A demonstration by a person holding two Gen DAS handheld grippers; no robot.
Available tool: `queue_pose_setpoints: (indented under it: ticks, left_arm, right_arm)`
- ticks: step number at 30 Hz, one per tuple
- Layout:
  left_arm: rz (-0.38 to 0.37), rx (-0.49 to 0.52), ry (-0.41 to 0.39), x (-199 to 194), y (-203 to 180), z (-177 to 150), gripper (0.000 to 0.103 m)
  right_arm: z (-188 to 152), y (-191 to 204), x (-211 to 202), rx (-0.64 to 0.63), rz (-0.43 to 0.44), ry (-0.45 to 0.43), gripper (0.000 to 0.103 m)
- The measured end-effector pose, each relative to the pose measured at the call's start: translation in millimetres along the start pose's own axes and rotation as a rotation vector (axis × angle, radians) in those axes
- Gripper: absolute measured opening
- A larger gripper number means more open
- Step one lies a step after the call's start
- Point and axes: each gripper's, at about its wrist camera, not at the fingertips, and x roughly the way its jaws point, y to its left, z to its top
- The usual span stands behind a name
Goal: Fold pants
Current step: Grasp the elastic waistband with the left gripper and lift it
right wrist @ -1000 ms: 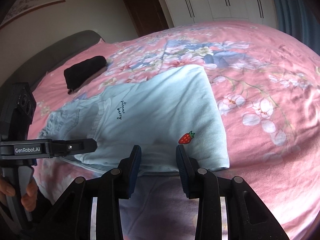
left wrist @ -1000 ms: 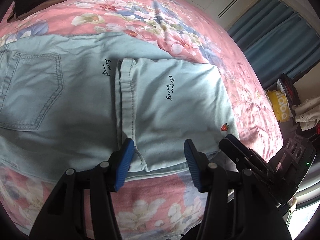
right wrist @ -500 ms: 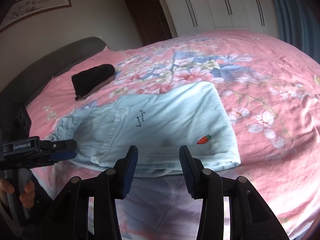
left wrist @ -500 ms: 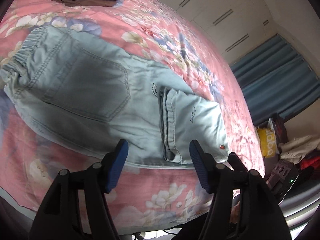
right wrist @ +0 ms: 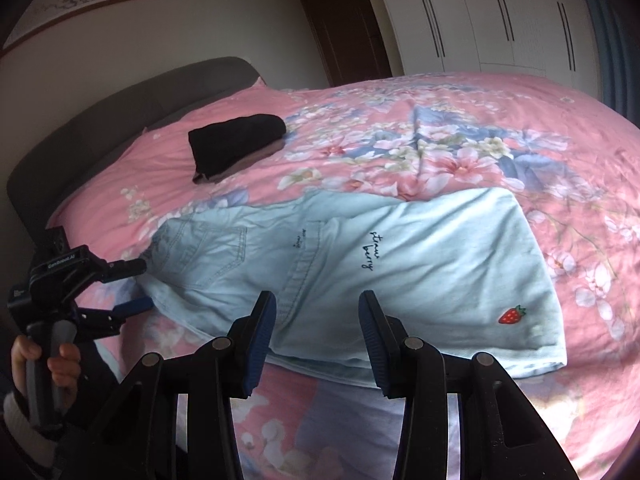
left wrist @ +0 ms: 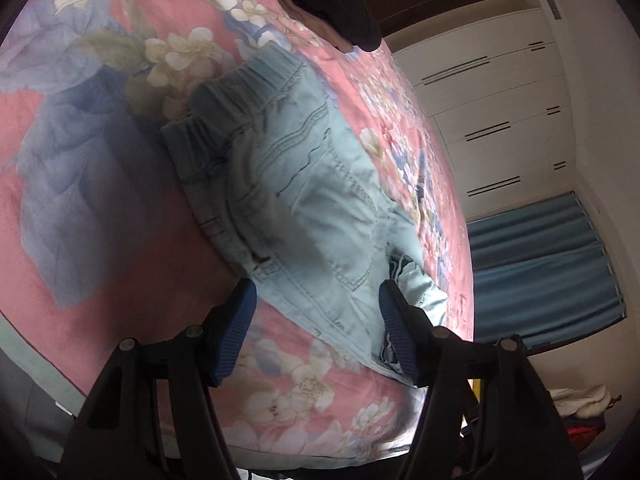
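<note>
The pants (right wrist: 360, 276) lie flat on the pink flowered bed cover (right wrist: 460, 132), near its front edge. I judge the task about half done: the leg part is already folded back on itself, so the hem (right wrist: 308, 264) lies across the middle and the strawberry patch (right wrist: 511, 314) sits on the top layer at the right. The waistband (left wrist: 248, 92) and the back pocket (left wrist: 336, 224) are not covered yet, so at least one more fold seems to be left, bringing the waist end over the folded legs or the reverse.

My left gripper (left wrist: 316, 332) hangs low at the waist end of the pants, tilted, looking along the cloth from the pocket side. Its fingers are spread wide and hold nothing; the denim edge lies between them but I cannot tell if they touch it. In the right wrist view I also see this gripper at the left edge, just beside the waist corner.

My right gripper (right wrist: 316, 336) hovers over the near edge of the folded legs. Its fingers are also apart and empty, not yet touching the cloth.

A folded black garment (right wrist: 236, 140) lies well apart, toward the grey headboard (right wrist: 120, 108).
</note>
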Motion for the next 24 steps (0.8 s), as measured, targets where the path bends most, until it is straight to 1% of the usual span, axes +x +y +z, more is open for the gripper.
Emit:
queue_pose_setpoints:
  ticks: [2, 3, 4, 6, 11, 12, 13, 15, 16, 17, 19, 20, 21, 23, 24]
  left_arm:
    - [-0.005, -0.04, 0.001, 3, 11, 1, 0.063]
    - [-0.019, -0.063, -0.004, 5, 15, 2, 0.063]
    - [-0.026, -0.071, -0.023, 7, 16, 5, 0.063]
    - [-0.014, -0.062, -0.06, 10, 14, 12, 0.064]
    - [-0.002, -0.067, -0.102, 22, 10, 30, 0.065]
    - [0.008, -0.07, -0.112, 22, 7, 32, 0.062]
    - [0.033, -0.063, -0.122, 21, 5, 35, 0.057]
    - [0.125, -0.005, -0.117, 20, -5, 38, 0.022]
    - [0.142, 0.02, -0.114, 17, -8, 39, 0.023]
    - [0.132, 0.031, -0.116, 14, -9, 38, 0.021]
    - [0.138, 0.083, -0.126, 6, -17, 36, 0.02]
    - [0.145, 0.113, -0.136, 2, -22, 34, 0.02]
    - [0.148, 0.139, -0.146, 0, -29, 33, 0.02]
    - [0.153, 0.204, -0.165, -6, -42, 29, 0.02]
    - [0.155, 0.233, -0.173, -9, -48, 27, 0.02]
  right_arm:
    - [1, 3, 4, -0.021, -0.004, 0.01, 0.043]
    - [2, 4, 6, -0.027, -0.005, 0.016, 0.043]
    - [3, 4, 9, -0.028, -0.006, 0.021, 0.043]
    - [4, 6, 11, -0.028, -0.004, 0.025, 0.043]
    - [10, 5, 23, -0.028, -0.005, 0.055, 0.043]
    - [13, 5, 27, -0.027, -0.004, 0.065, 0.043]
    - [17, 4, 33, -0.026, 0.0, 0.078, 0.043]
    - [26, 7, 45, -0.026, 0.009, 0.114, 0.043]
    - [31, 9, 53, -0.028, 0.022, 0.134, 0.043]
    - [36, 12, 61, -0.031, 0.037, 0.145, 0.043]
    - [45, 22, 80, -0.057, 0.057, 0.178, 0.042]
    - [48, 27, 90, -0.073, 0.052, 0.189, 0.036]
    - [51, 32, 103, -0.089, 0.041, 0.221, 0.027]
    - [53, 33, 134, -0.083, 0.016, 0.31, 0.013]
    - [52, 32, 150, -0.07, 0.004, 0.369, 0.008]
